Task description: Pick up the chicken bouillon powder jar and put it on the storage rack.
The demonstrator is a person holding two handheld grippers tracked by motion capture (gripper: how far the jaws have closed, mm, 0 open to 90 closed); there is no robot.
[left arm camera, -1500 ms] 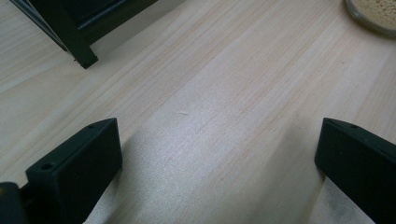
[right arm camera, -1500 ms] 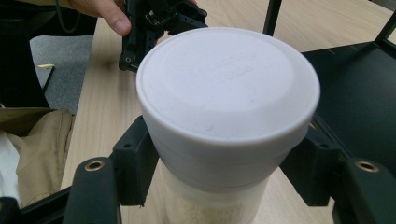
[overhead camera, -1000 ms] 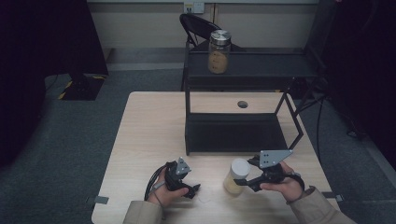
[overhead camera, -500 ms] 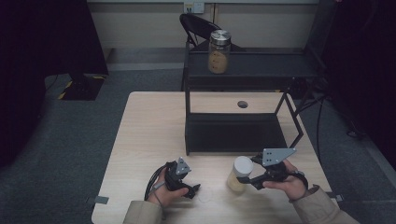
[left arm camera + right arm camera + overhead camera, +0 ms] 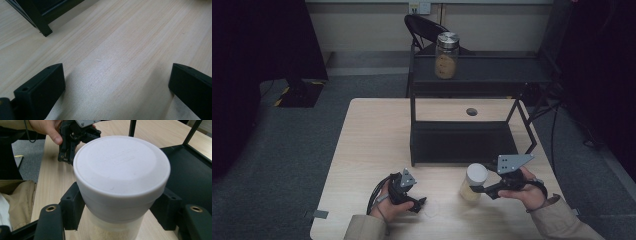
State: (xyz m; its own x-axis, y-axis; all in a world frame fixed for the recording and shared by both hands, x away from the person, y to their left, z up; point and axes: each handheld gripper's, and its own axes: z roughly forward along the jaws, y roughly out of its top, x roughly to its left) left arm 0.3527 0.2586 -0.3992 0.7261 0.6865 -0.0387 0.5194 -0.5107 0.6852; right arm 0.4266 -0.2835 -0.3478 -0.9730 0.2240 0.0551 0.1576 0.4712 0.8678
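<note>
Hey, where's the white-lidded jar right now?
In the high view the white-lidded jar is at the table's near right, clamped in the right gripper, just in front of the black shelf rack.

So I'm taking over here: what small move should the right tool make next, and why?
Probably lift the white-lidded jar straight up. The right tool is clamped under its lid, the jar sits by the black shelf, whose top tier already holds a similar jar.

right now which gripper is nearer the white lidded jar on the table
Right. The right gripper is clamped around the white-lidded jar just under its lid; the left gripper rests on the table to the jar's left, jaws open.
</note>
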